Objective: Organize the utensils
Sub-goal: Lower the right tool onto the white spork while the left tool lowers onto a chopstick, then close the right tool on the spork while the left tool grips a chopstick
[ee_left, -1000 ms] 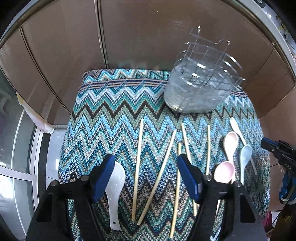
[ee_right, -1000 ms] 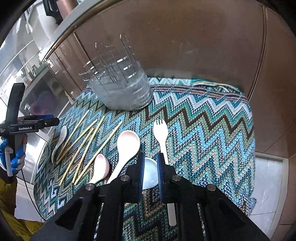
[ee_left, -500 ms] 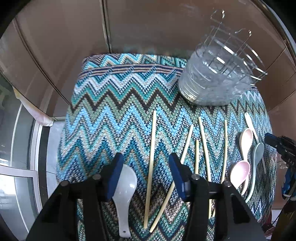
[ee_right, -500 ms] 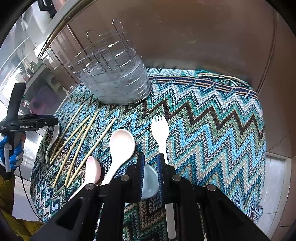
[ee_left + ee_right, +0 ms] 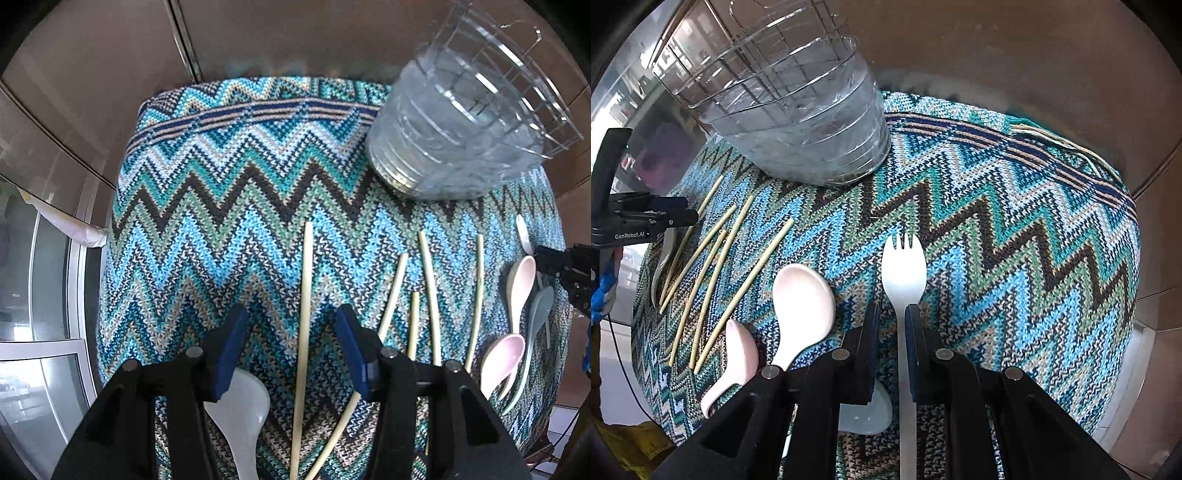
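A clear wire-and-plastic utensil holder (image 5: 454,140) (image 5: 798,122) stands at the back of the zigzag cloth (image 5: 221,221). My left gripper (image 5: 291,350) is open, pointing down, with one chopstick (image 5: 304,288) lying between its jaws, untouched. A white spoon (image 5: 243,417) lies under its left finger. Several more chopsticks (image 5: 430,295) (image 5: 713,280) lie to the right. My right gripper (image 5: 891,325) is shut to a narrow slit above the handle of a white spork (image 5: 903,269), which lies flat. Two pink spoons (image 5: 803,306) (image 5: 738,354) and a pale blue spoon (image 5: 866,413) lie beside it.
Brown cabinet panels rise just behind the cloth. The cloth drops off at the table's left and right edges, with glass doors (image 5: 48,295) beyond the left one. A blue-gloved hand (image 5: 602,291) holds the left gripper (image 5: 683,216) at the far left of the right wrist view.
Both grippers have sunk toward the cloth. The left jaws narrowed from a wide spread to bracket one chopstick. The right gripper shifted from above the blue spoon to above the spork's handle.
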Tool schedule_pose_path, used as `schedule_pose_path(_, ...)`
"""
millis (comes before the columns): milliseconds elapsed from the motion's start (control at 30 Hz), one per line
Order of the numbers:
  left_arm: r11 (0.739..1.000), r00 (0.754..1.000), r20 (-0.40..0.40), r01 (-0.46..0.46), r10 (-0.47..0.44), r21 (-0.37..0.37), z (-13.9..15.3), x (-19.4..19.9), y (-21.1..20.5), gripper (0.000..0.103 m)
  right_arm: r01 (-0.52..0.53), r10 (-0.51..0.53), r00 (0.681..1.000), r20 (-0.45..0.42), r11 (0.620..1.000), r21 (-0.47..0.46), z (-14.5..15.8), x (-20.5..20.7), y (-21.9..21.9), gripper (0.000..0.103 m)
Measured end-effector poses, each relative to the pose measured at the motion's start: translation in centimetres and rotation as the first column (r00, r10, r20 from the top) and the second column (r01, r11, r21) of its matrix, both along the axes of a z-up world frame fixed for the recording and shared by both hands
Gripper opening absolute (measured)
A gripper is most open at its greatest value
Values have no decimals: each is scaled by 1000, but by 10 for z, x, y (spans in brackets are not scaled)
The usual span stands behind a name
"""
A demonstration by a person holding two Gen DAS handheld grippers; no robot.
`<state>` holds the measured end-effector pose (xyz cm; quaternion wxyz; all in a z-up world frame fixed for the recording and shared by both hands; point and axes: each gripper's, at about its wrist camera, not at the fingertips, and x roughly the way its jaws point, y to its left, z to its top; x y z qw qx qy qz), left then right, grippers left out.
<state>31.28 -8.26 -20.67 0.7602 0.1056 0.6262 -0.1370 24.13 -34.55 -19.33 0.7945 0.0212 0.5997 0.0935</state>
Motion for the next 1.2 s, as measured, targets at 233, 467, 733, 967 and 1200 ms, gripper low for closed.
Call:
schedule_pose_path(233, 999, 1000, -28, 8, -7, 31, -11, 7, -1, 39, -74, 73, 997, -38, 997, -34, 3, 10, 18, 14)
schedule_pose_path(467, 998, 999, -38, 37, -35, 58, -15, 4, -7, 31, -105, 101, 991, -86, 993, -46, -7, 13, 28, 14)
schedule_pose_path(733, 996, 997, -60, 58, -54, 71, -15, 7, -19, 31, -89, 84, 994, -76, 994, -68, 18, 17, 8, 14)
schedule_pose_path(967, 996, 995, -82, 57, -51, 66, -19, 12, -27, 31, -96, 88, 992, -89, 991, -91, 3, 21, 18, 29)
schedule_pose_path(1200, 996, 995, -82, 64, -58, 67, -23, 12, -15, 31, -104, 90, 990, -109, 986, -128, -1, 24, 20, 29)
